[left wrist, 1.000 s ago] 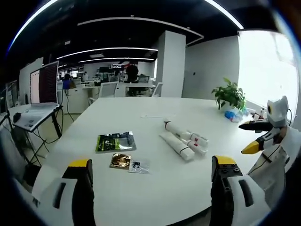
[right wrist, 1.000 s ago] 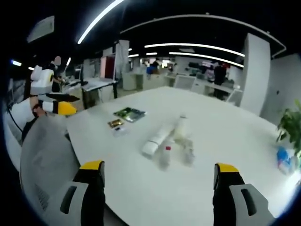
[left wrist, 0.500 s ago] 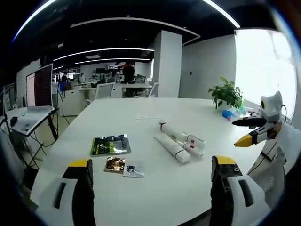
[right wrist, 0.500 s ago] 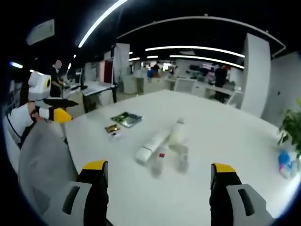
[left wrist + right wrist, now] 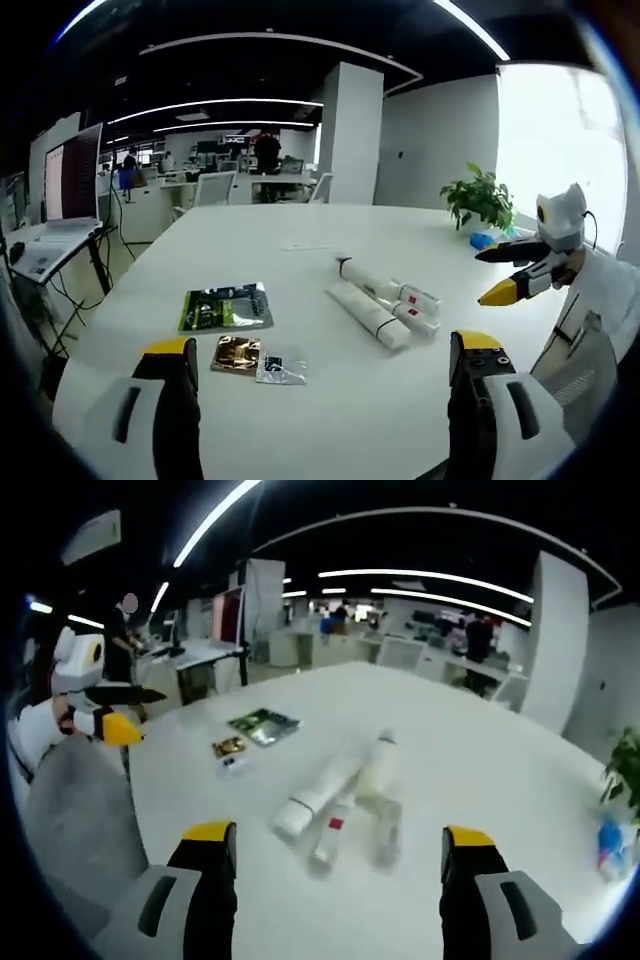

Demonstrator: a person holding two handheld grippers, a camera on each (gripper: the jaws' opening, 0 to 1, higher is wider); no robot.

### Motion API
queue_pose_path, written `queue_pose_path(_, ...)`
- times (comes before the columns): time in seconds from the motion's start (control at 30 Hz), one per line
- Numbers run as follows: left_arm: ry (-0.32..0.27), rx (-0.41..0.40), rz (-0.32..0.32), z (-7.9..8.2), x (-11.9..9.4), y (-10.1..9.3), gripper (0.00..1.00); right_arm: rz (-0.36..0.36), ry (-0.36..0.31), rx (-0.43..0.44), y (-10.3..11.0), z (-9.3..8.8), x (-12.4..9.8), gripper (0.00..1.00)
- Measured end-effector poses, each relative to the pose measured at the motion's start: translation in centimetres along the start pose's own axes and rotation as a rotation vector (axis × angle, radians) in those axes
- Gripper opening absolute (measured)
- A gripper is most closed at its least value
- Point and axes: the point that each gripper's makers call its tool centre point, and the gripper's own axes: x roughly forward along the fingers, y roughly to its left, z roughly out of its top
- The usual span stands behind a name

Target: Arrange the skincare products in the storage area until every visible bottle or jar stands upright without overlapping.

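Lying on the worktop: white skincare tubes are clustered side by side near its middle, none upright.
Left gripper: hovering off the near edge, jaws spread wide, holding nothing.
Right gripper: hanging above the tubes' side, jaws wide apart, empty.
Open room: bare white surface is surrounding the tubes on all sides.
Beside them: a green packet and small sachets are lying apart.
Left gripper view: a potted plant is standing at the far edge.
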Motion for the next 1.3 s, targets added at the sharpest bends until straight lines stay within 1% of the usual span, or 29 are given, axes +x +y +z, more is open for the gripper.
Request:
queue_pose_path(0.13,-0.011,-0.003,0.000,-0.1,0.4,0.1,0.99,0.010,0.008,0.001,-0.2,0.2,1.3,0.84)
queue_pose_path(0.23,-0.018,0.011,0.002,0.1,0.5,0.3,0.99,0.017,0.011,0.028,-0.6,0.6,2.1,0.85)
queue_pose_path(0.37,-0.018,-0.025,0.010,0.0,0.8,0.7,0.99,0.017,0.016,0.016,-0.9,1.1,3.1,0.83)
queue_pose_path(0.43,-0.019,-0.013,0.018,0.0,0.9,0.8,0.99,0.020,0.003,0.011,-1.1,1.5,3.6,0.80)
queue_pose_path(0.5,-0.015,-0.016,0.013,-0.1,1.0,0.6,0.99,0.023,0.015,0.011,-1.4,1.5,4.3,0.80)
queue_pose_path(0.57,-0.004,-0.024,0.009,-0.6,1.2,0.6,0.99,0.023,0.035,0.004,-1.6,1.3,4.9,0.81)
queue_pose_path(0.6,0.017,-0.012,0.012,-1.0,1.2,0.6,0.99,0.024,0.038,0.003,-1.6,1.3,5.1,0.80)
queue_pose_path(0.63,0.024,-0.004,0.017,-1.1,1.2,0.7,0.99,0.027,0.041,0.004,-1.8,1.3,5.6,0.80)
queue_pose_path(0.67,0.038,0.024,0.035,-1.5,1.2,0.9,0.98,0.027,0.045,0.003,-1.9,1.3,5.9,0.80)
queue_pose_path(0.73,0.040,0.050,0.039,-1.6,1.1,0.9,0.97,0.032,0.063,-0.009,-2.0,1.1,6.5,0.79)
queue_pose_path(0.83,0.038,0.017,0.028,-1.6,1.1,1.2,0.96,0.034,0.076,-0.014,-2.1,1.1,7.2,0.78)
queue_pose_path(0.93,0.043,0.016,0.042,-1.7,1.0,1.8,0.95,0.032,0.088,-0.020,-2.4,1.2,8.3,0.79)
queue_pose_path(1.03,0.046,-0.026,0.020,-1.9,0.9,1.5,0.94,0.044,0.098,-0.018,-2.6,1.1,9.3,0.77)
queue_pose_path(1.07,0.045,-0.029,0.021,-1.9,0.9,1.6,0.95,0.047,0.102,-0.018,-2.6,1.0,9.7,0.76)
queue_pose_path(1.13,0.038,-0.007,0.046,-1.8,0.9,2.1,0.97,0.052,0.099,-0.030,-2.0,1.1,9.8,0.72)
queue_pose_path(1.17,0.036,-0.002,0.046,-1.8,0.9,2.1,0.96,0.058,0.103,-0.032,-2.0,1.2,10.1,0.71)
queue_pose_path(1.23,0.036,-0.024,0.036,-1.7,0.9,1.9,0.95,0.068,0.117,-0.019,-2.1,1.2,10.7,0.70)
queue_pose_path(1.3,0.039,-0.036,0.026,-1.8,0.9,1.8,0.95,0.065,0.129,-0.038,-2.5,1.2,11.6,0.68)
